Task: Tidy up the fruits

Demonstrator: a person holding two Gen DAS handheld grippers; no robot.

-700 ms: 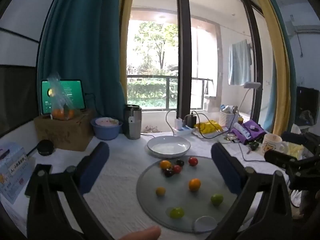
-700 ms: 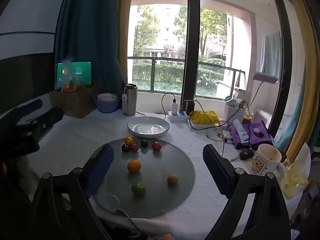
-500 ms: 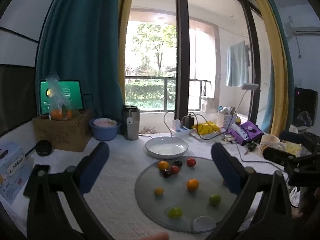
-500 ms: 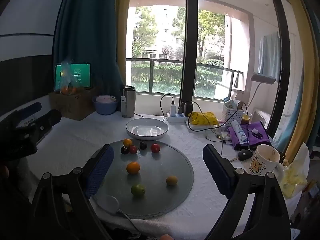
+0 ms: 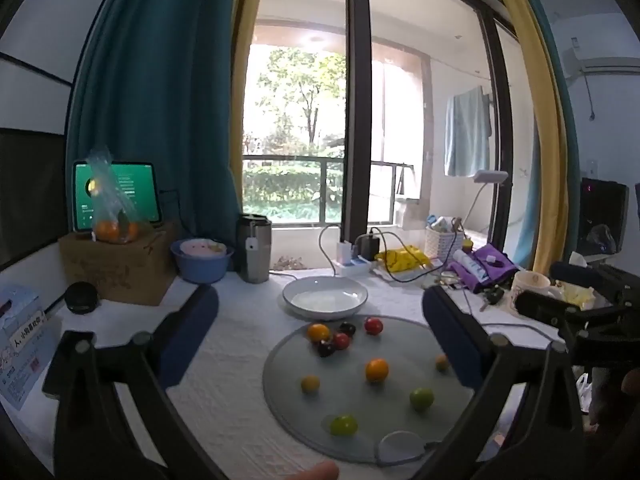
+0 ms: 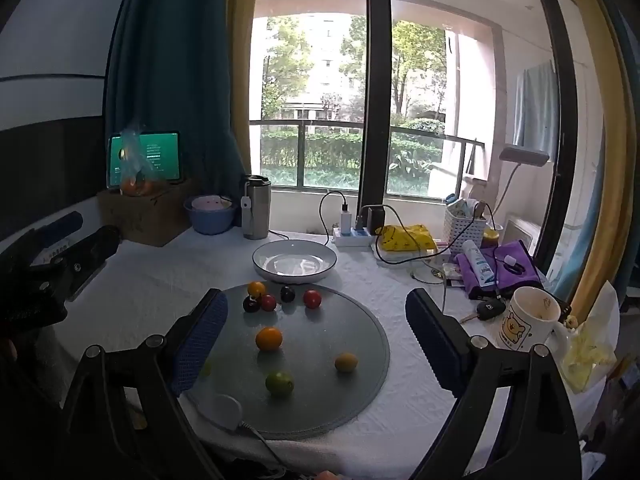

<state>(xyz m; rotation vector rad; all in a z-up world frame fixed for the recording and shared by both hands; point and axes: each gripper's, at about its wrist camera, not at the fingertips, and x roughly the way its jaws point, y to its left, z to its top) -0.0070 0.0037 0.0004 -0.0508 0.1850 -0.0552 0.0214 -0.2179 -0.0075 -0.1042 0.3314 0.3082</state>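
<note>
Fruits (image 6: 269, 338) lie loose on the round glass mat (image 6: 360, 380) at the near edge of the table (image 6: 152, 280): a cluster at the mat's far rim, the rest spread toward the near rim. White plate (image 6: 294, 261), empty, sits just past the far rim, likely the target.

Right gripper (image 6: 316, 344) and left gripper (image 5: 320, 340): both spread wide, holding nothing, above the mat.

Suggest one fruit at a time and a soft squeeze, since they roll.

A white puck and cable (image 6: 222, 411) sit at the near rim. Mug (image 6: 528, 324) and keys (image 6: 489, 309) crowd the right edge.
</note>
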